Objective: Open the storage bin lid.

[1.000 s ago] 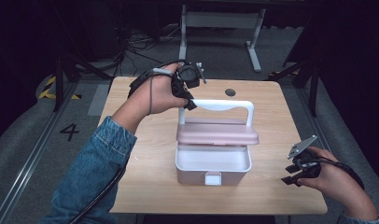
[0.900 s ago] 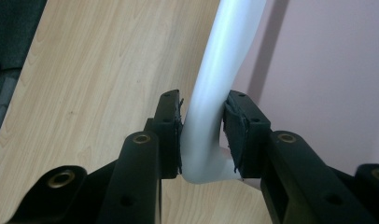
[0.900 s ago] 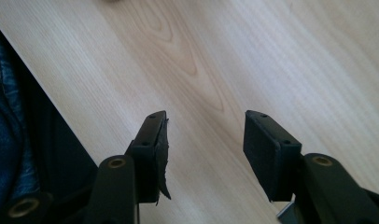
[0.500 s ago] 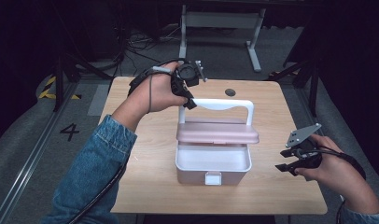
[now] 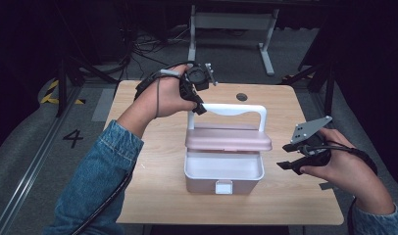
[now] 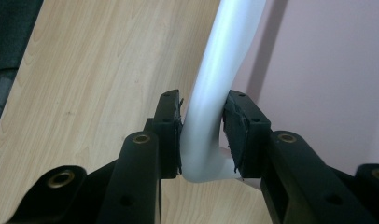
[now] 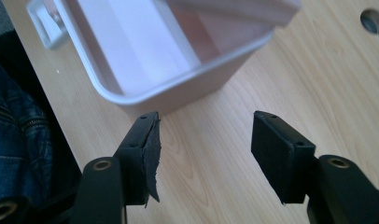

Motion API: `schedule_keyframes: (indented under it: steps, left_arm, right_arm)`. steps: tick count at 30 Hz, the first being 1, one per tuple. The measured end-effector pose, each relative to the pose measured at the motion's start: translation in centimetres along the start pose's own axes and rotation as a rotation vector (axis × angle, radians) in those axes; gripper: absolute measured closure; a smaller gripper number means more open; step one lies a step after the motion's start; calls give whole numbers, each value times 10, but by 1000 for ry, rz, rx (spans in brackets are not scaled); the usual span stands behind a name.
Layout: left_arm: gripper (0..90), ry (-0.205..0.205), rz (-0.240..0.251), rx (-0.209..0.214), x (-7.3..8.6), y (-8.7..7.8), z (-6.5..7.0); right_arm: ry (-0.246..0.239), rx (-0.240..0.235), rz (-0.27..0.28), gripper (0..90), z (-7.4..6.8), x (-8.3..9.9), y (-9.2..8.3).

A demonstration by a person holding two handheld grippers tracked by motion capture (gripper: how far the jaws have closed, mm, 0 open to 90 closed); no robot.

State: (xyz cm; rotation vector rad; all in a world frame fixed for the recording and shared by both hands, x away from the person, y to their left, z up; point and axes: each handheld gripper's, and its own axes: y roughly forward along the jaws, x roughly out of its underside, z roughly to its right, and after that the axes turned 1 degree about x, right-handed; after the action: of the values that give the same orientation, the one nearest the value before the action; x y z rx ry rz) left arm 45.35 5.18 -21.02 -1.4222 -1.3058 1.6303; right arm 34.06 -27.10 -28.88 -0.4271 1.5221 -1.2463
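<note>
Rising off the table at the right edge, my right gripper point(image 5: 290, 155) has just been opening its jaws, and nothing lies between them in the right gripper view; its pads point(image 7: 281, 144) hang over bare wood just beside the box's near right corner. My left gripper point(image 5: 199, 100) has kept its place and clamps the far left corner of the white handle point(image 5: 226, 108), the pads point(image 6: 171, 126) pressing the bend on both sides in the left gripper view. At mid-table sits the white box point(image 5: 224, 171), its pink lid point(image 5: 229, 141) raised toward the far side so the near half of the tub lies open and looks empty, with the front latch point(image 5: 223, 186) hanging free. I judge the opening done or nearly so; the lid may yet need swinging fully back. A round hole point(image 5: 241, 97) marks the table point(image 5: 153, 196) far of the box, and nothing stands in the way.
</note>
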Motion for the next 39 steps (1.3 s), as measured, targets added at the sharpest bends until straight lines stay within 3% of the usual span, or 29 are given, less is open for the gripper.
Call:
schedule_keyframes:
  steps: [5, 7, 17, 25, 36, 39]
  left_arm:
    - [680, 10, -2, -2, 0, 0, 0]
    - [680, -7, 4, 1, 0, 0, 0]
    - [678, -11, 3, 8, 1, 1, -1]
    - [678, -12, 3, 15, 2, 1, -1]
    - [669, -29, 7, 17, 3, 1, -2]
    - [614, -33, 41, 1, 4, 1, -2]
  right_arm:
    - [-19, 19, 29, 410, -1, -9, -3]
    - [-33, 31, 51, 401, -3, -16, -5]
    - [-82, 59, 102, 366, -10, -36, -8]
    - [-131, 63, 104, 346, -16, -46, -2]
    - [-147, 84, 97, 352, -19, -53, 2]
    - [-153, 94, 95, 354, -20, -53, 2]
